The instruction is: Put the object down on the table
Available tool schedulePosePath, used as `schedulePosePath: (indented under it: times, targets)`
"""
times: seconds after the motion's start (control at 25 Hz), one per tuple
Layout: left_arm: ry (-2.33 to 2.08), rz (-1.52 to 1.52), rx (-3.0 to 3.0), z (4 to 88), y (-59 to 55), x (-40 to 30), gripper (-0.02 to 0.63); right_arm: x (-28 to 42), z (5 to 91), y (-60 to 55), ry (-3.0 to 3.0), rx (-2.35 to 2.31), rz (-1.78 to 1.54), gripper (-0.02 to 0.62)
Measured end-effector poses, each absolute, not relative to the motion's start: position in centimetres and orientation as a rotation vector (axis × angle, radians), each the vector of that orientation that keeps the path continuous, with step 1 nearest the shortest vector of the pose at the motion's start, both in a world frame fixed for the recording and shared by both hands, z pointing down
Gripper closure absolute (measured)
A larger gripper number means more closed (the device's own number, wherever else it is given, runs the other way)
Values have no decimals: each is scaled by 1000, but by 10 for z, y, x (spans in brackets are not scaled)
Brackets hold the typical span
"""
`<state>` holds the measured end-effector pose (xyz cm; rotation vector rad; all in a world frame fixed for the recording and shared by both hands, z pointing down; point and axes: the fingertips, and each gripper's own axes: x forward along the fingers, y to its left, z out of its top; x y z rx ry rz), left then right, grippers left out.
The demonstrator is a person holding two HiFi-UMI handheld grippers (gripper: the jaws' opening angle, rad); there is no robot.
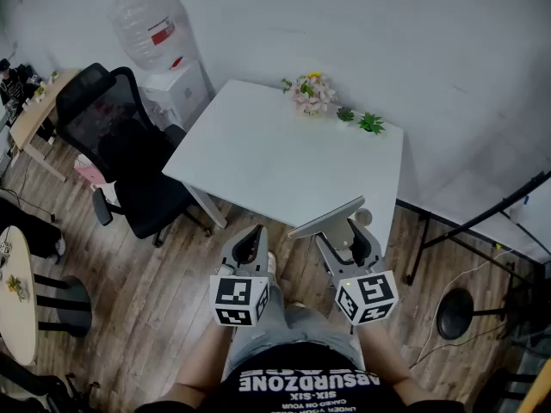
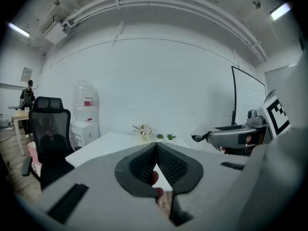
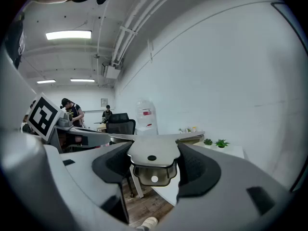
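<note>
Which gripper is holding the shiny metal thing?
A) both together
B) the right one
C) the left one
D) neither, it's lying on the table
B: the right gripper has its fingers closed on either side of the metal object, while the left gripper is shut with nothing in it.
</note>
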<state>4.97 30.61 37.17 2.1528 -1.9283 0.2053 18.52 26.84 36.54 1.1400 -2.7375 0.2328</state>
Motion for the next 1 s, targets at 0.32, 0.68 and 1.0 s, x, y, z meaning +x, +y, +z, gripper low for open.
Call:
schedulePosePath:
  times: [0.32,0.68,1.0]
  targets:
    - [-1915,202,2152,377,281,40,601,175,374,242,-2707,1154,275,308]
    - [-1869,208,2161,382,231,29,600,163,377,197,-2684,1171,307,308]
    - [-1848,211,2149,385,185,18,600,151,375,149,-2672,1175,334,308]
